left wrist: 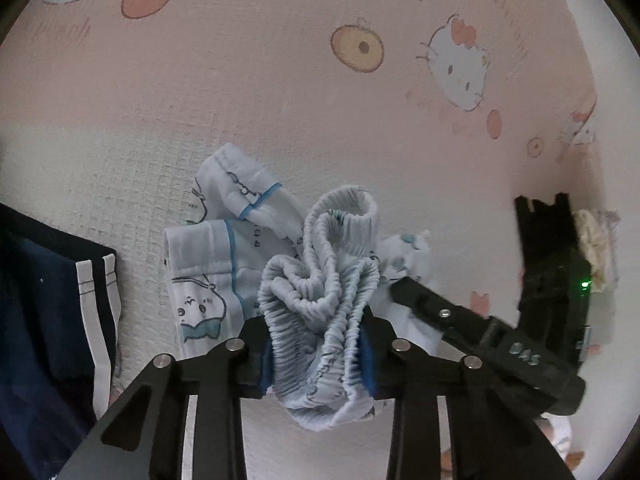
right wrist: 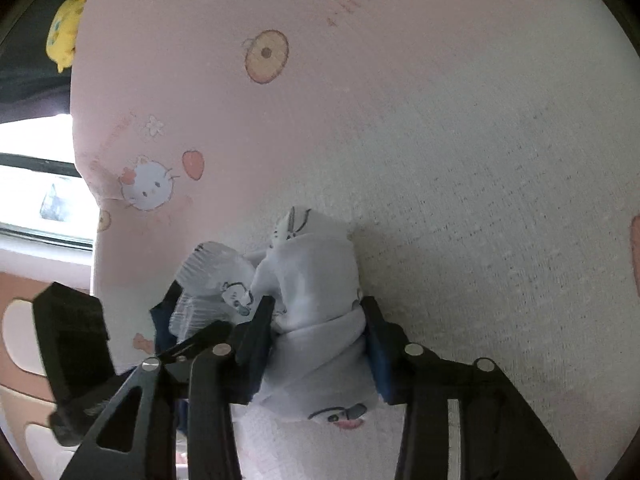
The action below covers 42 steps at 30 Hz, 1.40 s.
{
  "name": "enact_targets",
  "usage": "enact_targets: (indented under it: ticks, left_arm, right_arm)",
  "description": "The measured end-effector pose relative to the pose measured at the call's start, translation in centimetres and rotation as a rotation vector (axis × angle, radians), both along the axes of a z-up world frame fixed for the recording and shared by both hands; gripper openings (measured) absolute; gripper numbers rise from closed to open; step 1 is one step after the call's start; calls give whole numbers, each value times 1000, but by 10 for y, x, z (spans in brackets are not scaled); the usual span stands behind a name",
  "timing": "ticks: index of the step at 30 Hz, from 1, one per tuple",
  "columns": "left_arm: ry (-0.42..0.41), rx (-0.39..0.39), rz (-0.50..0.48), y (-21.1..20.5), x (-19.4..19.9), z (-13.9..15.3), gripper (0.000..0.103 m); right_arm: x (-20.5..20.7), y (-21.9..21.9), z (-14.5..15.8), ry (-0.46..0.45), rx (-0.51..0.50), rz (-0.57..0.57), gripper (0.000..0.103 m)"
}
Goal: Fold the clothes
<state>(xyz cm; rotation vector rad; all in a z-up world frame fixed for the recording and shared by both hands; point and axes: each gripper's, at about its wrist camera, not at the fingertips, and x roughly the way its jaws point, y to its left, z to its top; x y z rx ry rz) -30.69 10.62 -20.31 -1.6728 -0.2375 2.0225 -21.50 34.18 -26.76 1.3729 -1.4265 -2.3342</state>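
Note:
A small pale-blue garment (left wrist: 208,280) with cartoon prints lies crumpled on the pink and white bed sheet (left wrist: 280,80). Its gathered elastic waistband (left wrist: 320,264) is bunched up between the blue pads of my left gripper (left wrist: 318,344), which is shut on it. In the right wrist view my right gripper (right wrist: 320,320) is shut on a rolled white part of the same garment (right wrist: 316,272). The two grippers sit close together. One black finger of the right gripper (left wrist: 440,312) reaches in from the right in the left wrist view.
A navy garment with white stripes (left wrist: 60,320) lies at the left. A small cream cloth (left wrist: 596,248) sits at the right edge of the bed. A yellow plush toy (right wrist: 66,32) and a bright window (right wrist: 36,200) are beyond the bed's left edge.

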Motion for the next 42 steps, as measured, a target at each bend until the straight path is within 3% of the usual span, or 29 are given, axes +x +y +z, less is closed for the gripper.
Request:
enact_targets:
  ticks: [3,8,11,15,18,22,26,27,29,32,33,35,39,42]
  left_arm:
    - [25,55,16,-11,1,14,29]
    - [73,96,37,-22,-1,36,29]
    - [64,67,58,-29,-2,25,29]
    - [87,42,102,-44,0,0,29]
    - [63,101,164,-54,-3,-25,29]
    - [43,186,226,-65,-3,-44,30]
    - [43,178,203,-61,-5,-38,32]
    - [42,173,195,-59,-5,-36,33]
    - [30,157,188,-58,-6,-29,46]
    - [60,143,170,-61,-5,-14,52]
    - [71,143,157,-61,-5,-9,56]
    - [79,139,124,-58,-5,-4,75]
    - [51,129,106,-53,-13,-14,76]
    - [-40,147,164,-61,-18,-41,76]
  right_arm:
    - [-4,-6,17,52,25,18,36]
    - [-16,-33,49,74,236,117,43]
    - [-21,-51,52,50,356,168,46]
    - [-20,-52,45,7,386,194,53]
    - [-20,-40,40,-17,346,178,56]
    - [-14,-20,13,-72,150,98,56]
    - [-8,-8,6,-83,41,46,56]
    - [-9,-7,8,-79,45,56,56]
    - [-9,-8,14,-52,84,65,58]
    - [-8,-4,22,-18,85,40,76]
    - [-8,-2,22,-15,73,45,77]
    - [-8,0,21,-25,62,56,77]
    - [-10,-1,15,-44,57,44,83]
    - [-8,3,9,-43,-62,20,87]
